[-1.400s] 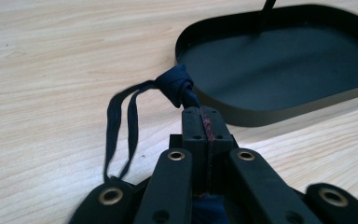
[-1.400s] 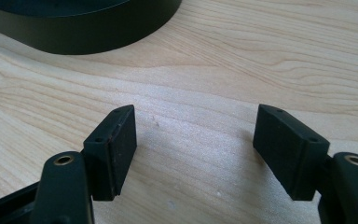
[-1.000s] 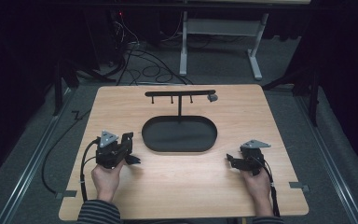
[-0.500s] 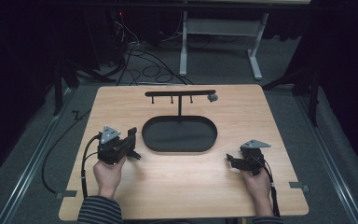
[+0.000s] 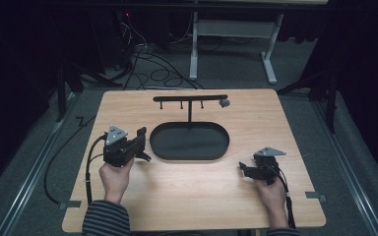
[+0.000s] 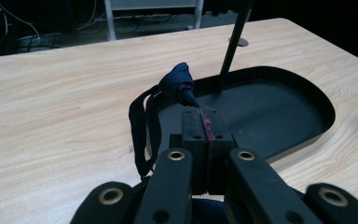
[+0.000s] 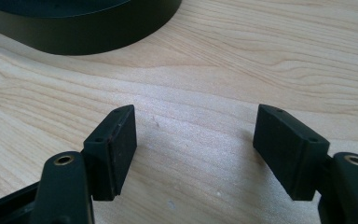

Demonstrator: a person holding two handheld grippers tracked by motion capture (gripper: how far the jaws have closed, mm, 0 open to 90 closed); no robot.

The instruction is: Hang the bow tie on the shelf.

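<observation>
A black oval base [image 5: 189,141] with an upright post [image 6: 233,42] and a hooked crossbar [image 5: 189,98] stands mid-table. My left gripper [image 6: 206,123] is shut on a dark navy fabric piece [image 6: 177,81], whose strap loop [image 6: 142,126] hangs down on the left. In the high view this left gripper [image 5: 140,140] is held at the base's left end. My right gripper [image 7: 196,135] is open just above bare wood with nothing between its pads. From above, that right gripper [image 5: 245,169] sits off the base's front right corner, pointing left.
A small grey piece [image 5: 224,103] hangs at the crossbar's right end. The wooden table [image 5: 192,196] has bare wood in front of the base. The base's wall [image 7: 74,37] rises just beyond the right gripper. Cables and a metal frame [image 5: 231,44] lie on the floor behind.
My left gripper has moved a little away from the person, closer to the base's left end, still holding the fabric piece. The right gripper has stayed put.
</observation>
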